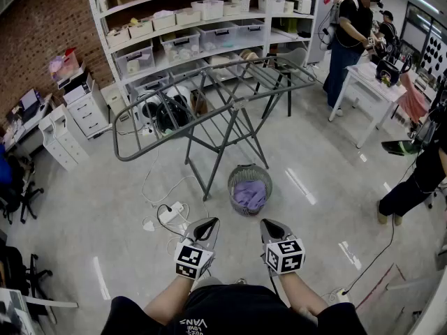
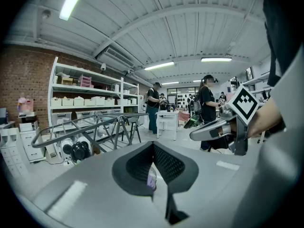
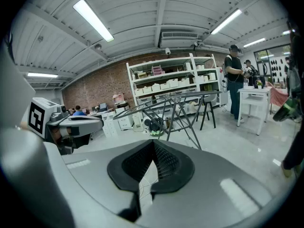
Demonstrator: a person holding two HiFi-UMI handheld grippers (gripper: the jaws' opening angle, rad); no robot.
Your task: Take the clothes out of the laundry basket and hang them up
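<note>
The round wire laundry basket point(image 1: 249, 174) stands on the floor just beside the legs of the grey drying rack point(image 1: 222, 93), and lilac clothes point(image 1: 249, 195) lie bunched inside it. Behind the rack, white shelving point(image 1: 95, 19) carries storage bins point(image 1: 134, 58); what they hold is too small to tell. The left claw point(image 1: 207, 223) and the right claw point(image 1: 271, 224) hover side by side short of the basket. Each has its jaws pressed together, gripping nothing.
</note>
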